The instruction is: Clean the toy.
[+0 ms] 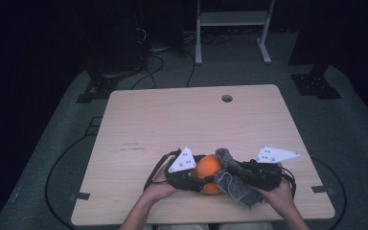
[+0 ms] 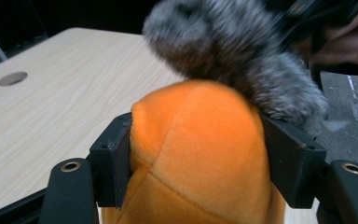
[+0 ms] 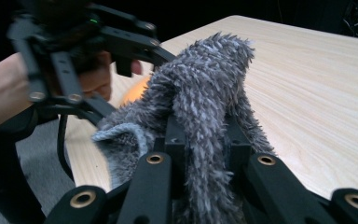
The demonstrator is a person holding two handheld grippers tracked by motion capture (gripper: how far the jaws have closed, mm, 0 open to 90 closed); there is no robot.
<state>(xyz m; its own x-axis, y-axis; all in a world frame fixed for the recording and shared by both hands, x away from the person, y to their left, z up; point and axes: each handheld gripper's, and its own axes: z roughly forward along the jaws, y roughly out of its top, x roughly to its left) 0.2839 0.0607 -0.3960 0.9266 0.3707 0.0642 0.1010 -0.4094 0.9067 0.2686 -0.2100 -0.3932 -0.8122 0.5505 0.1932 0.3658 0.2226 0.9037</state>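
An orange plush ball [image 1: 209, 167] [image 2: 200, 135] sits low over the near edge of the wooden table [image 1: 172, 120]. My left gripper [image 1: 205, 181] [image 2: 200, 158] is shut on it, with a black pad pressing into each side. A grey furry cloth [image 1: 226, 156] [image 2: 233, 51] [image 3: 205, 79] drapes over the top of the ball and hangs toward the table's front. My right gripper [image 1: 234, 168] [image 3: 205, 144] is shut on a fold of this cloth. The left gripper [image 3: 74, 60] and its hand stand just behind the cloth in the right gripper view.
A round hole [image 1: 226, 98] [image 2: 12, 78] lies near the table's far edge. Behind the table stand a white frame [image 1: 232, 28] and black stand feet [image 1: 315, 84], with cables across the grey floor.
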